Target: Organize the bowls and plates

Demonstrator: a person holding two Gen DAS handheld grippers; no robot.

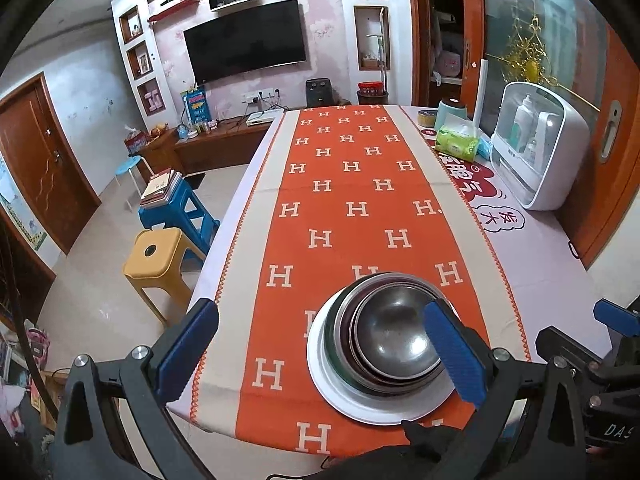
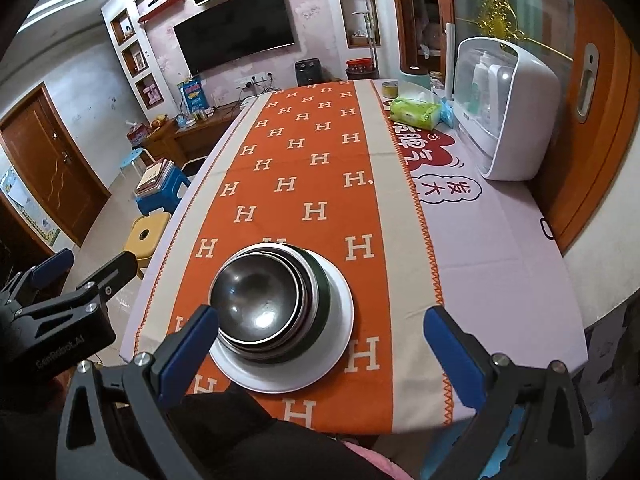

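Note:
Several nested metal bowls [image 1: 394, 336] sit on a white plate [image 1: 344, 396] near the front edge of the table, on the orange runner. They also show in the right wrist view, bowls [image 2: 260, 304] on the plate [image 2: 320, 364]. My left gripper [image 1: 320, 352] is open and empty, above the stack's left side. My right gripper [image 2: 324, 352] is open and empty, above the stack's right side. The right gripper's body shows at the right edge of the left wrist view [image 1: 612, 344].
An orange runner with H letters [image 1: 352, 200] covers the table's middle. A white sterilizer cabinet [image 1: 536, 148], green wipes pack [image 1: 456, 140] and a jar stand at the far right. Yellow stool [image 1: 156, 264] and blue stool stand left of the table.

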